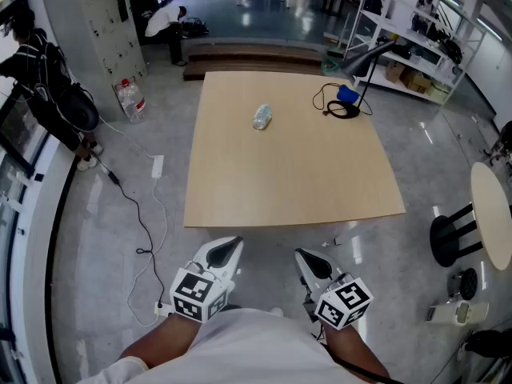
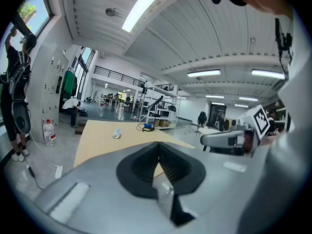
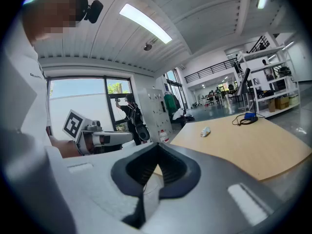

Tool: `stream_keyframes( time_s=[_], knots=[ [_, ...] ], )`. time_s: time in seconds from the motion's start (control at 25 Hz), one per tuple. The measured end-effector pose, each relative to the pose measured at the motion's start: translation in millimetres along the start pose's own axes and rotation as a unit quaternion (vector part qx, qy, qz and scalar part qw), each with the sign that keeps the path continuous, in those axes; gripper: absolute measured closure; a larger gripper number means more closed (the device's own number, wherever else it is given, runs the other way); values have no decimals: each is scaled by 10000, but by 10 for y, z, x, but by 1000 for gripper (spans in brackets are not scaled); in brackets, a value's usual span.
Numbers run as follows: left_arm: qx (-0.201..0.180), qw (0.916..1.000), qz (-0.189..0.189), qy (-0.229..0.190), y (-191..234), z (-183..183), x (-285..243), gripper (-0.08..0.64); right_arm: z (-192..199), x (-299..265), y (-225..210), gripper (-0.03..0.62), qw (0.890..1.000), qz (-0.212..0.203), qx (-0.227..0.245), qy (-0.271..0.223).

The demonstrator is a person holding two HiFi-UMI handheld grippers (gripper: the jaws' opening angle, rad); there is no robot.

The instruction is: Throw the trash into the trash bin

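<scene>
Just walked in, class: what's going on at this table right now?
A person stands at the near edge of the wooden table, holding a left gripper and a right gripper short of it. Both have their fingers closed on nothing. A crumpled plastic bottle, likely the trash, lies untouched on the far half. No bin is plainly in view.

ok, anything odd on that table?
Just the clear plastic bottle lying on its side, alone toward the table's far end. A black cable sits loosely coiled near the far right corner by a blue item.
</scene>
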State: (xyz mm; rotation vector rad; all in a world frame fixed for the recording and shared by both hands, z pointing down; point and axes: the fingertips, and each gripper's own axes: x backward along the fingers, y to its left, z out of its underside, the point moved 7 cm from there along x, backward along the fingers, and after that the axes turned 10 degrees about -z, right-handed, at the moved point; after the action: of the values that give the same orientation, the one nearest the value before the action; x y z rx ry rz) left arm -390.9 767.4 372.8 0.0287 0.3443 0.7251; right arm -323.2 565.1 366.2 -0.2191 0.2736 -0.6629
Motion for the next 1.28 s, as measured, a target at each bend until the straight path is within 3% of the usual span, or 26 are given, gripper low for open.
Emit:
stream_keyframes(
  time_s=[1.28],
  knots=[
    [-58, 9998, 149, 90, 98, 72, -20, 554, 46, -174, 75, 591, 9998, -172, -80, -50]
  ],
)
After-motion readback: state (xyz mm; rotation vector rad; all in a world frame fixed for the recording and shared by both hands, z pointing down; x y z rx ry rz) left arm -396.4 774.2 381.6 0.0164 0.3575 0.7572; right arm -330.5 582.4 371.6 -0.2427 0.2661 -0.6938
